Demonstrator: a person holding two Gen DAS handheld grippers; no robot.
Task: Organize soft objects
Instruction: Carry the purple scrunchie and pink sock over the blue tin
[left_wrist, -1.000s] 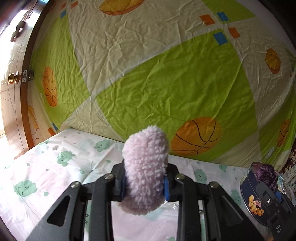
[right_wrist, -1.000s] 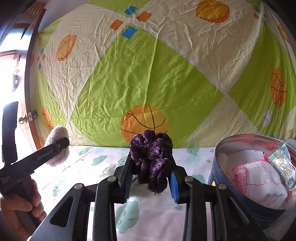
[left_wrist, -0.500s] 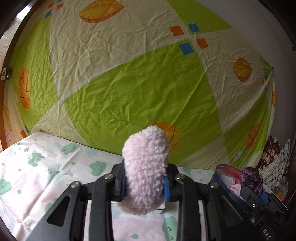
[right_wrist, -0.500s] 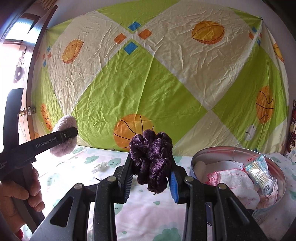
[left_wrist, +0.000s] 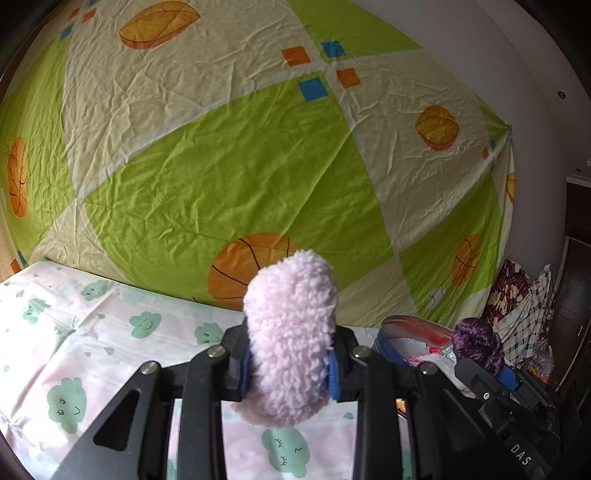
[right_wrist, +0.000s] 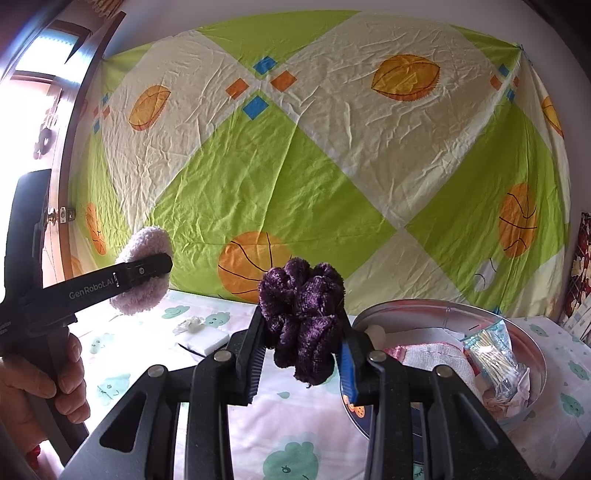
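Both grippers are loaded & up in the air, so the step in hand looks like carry-to-container. The left gripper (left_wrist: 290, 373) is clamped on a pale pink fluffy scrunchie (left_wrist: 290, 343), held above the cloud-print sheet (left_wrist: 92, 354). The right gripper (right_wrist: 304, 363) is clamped on a dark purple velvet scrunchie (right_wrist: 303, 317), just left of the round metal tin (right_wrist: 532, 343), not yet over it. The tin sits on the sheet & already holds a white cloth w/ pink stitching (right_wrist: 428, 354) and a packet of cotton swabs (right_wrist: 495, 354).

Next move, I judge: swing the right gripper over the rim, lower a bit, let go so the purple one lands inside; then bring the pink one across. Soft stuff may cling to the pads, so a wide release prob helps.

Writing: "GenRobot.AI" on the left gripper's side in the right wrist view; "DAS" on the right gripper's body in the left wrist view. Print on the tin's blue side is too small to read
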